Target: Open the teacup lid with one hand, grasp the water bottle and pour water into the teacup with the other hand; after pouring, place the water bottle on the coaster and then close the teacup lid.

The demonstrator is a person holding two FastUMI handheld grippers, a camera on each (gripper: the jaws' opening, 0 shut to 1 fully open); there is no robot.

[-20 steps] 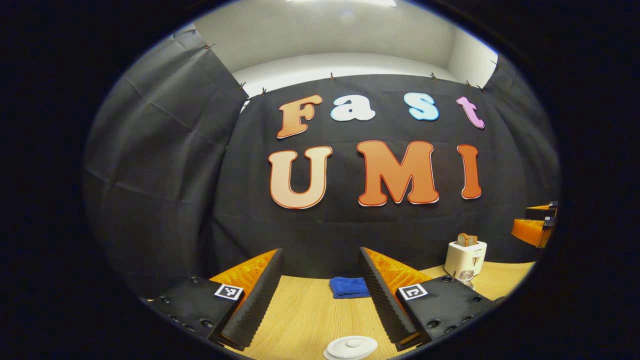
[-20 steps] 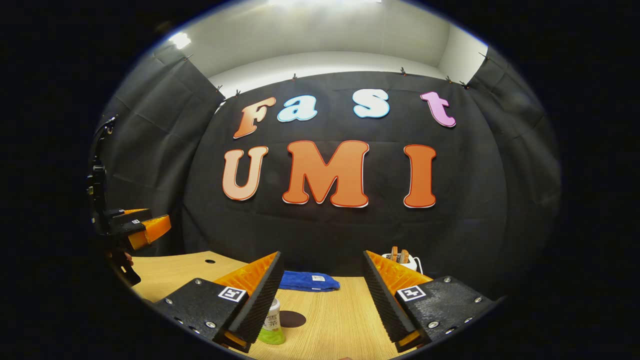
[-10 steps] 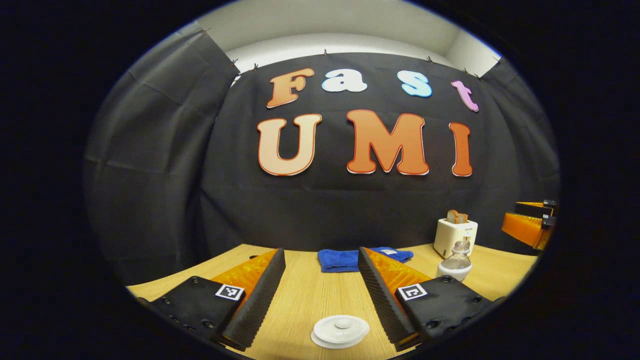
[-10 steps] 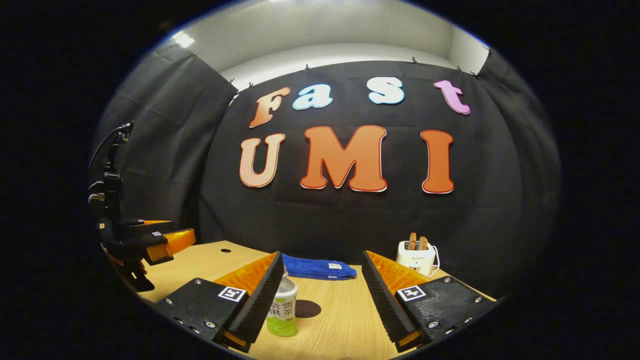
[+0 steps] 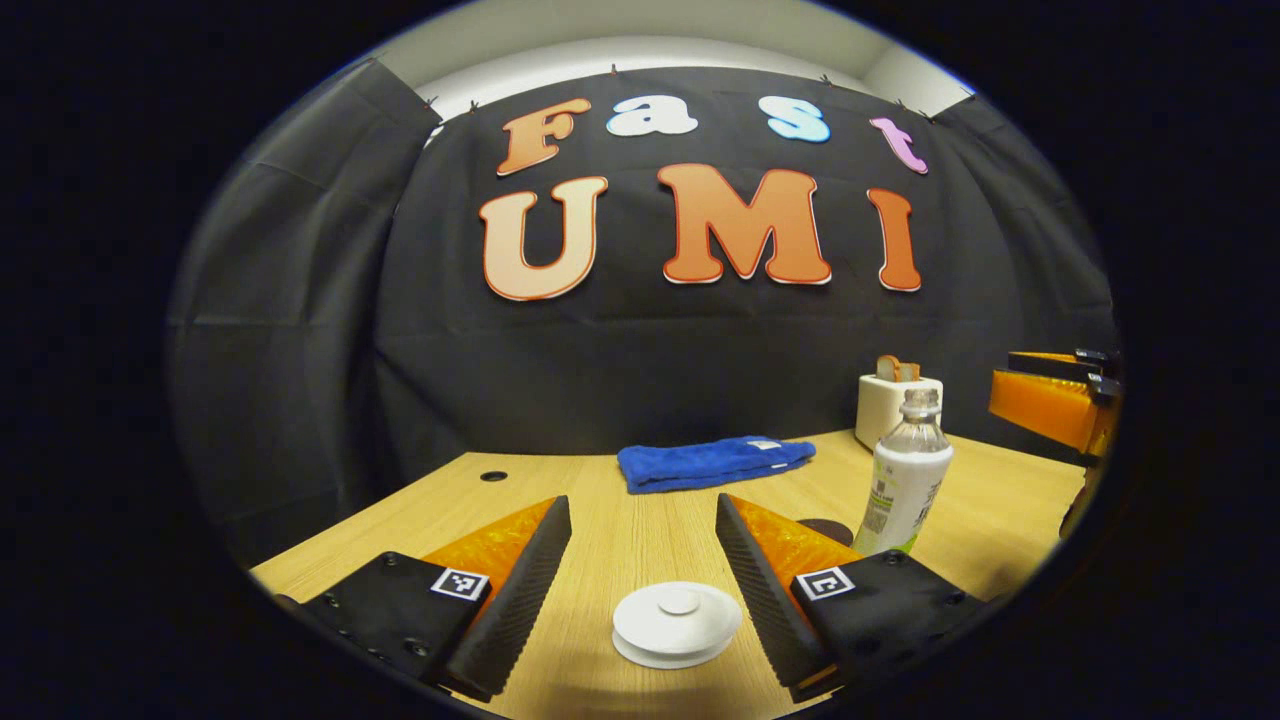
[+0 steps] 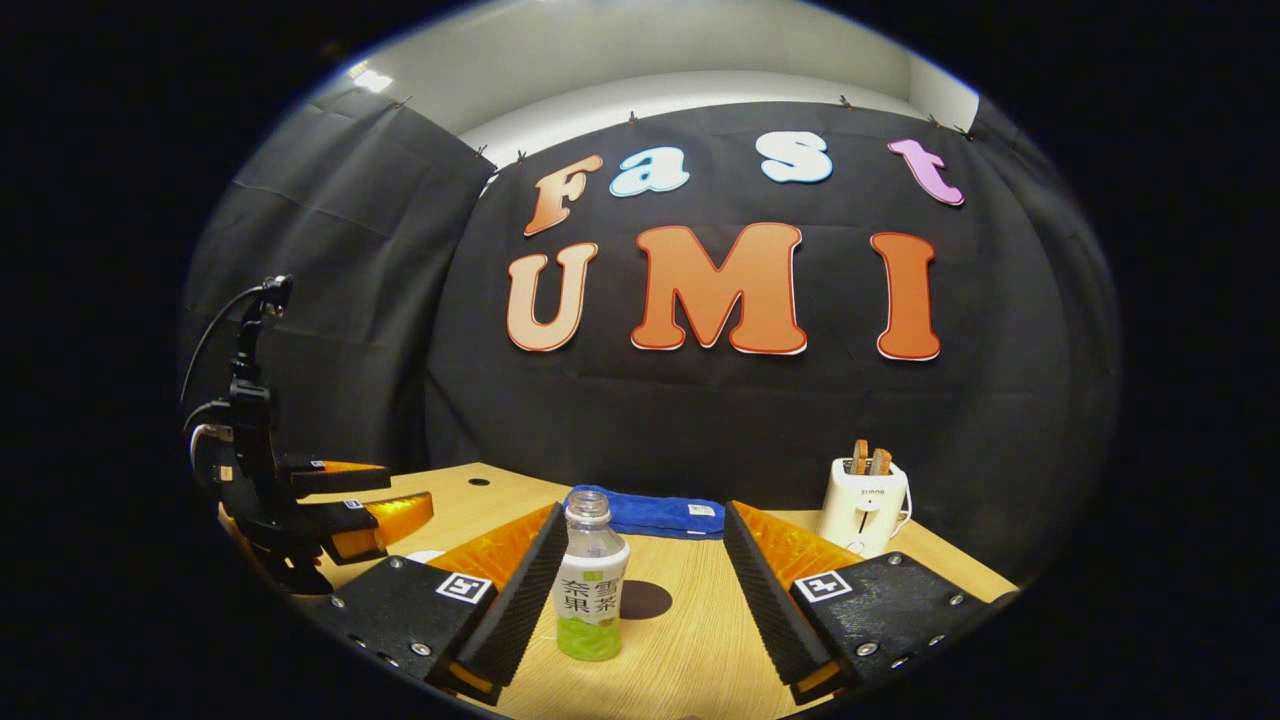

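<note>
Left gripper [image 5: 640,560] wide open, empty, white teacup lid [image 5: 677,624] at 6 o'clock between fingers. Right gripper [image 6: 640,570] wide open, empty; water bottle [image 6: 591,580] beside left finger, untouched.

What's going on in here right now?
Nothing is held yet. The left hand-held gripper is open, with the white round teacup lid between its fingers, untouched and still on. The right hand-held gripper is open around the clear plastic water bottle with a green-and-white label, which stands upright on the wooden table near the dark round coaster.
</note>
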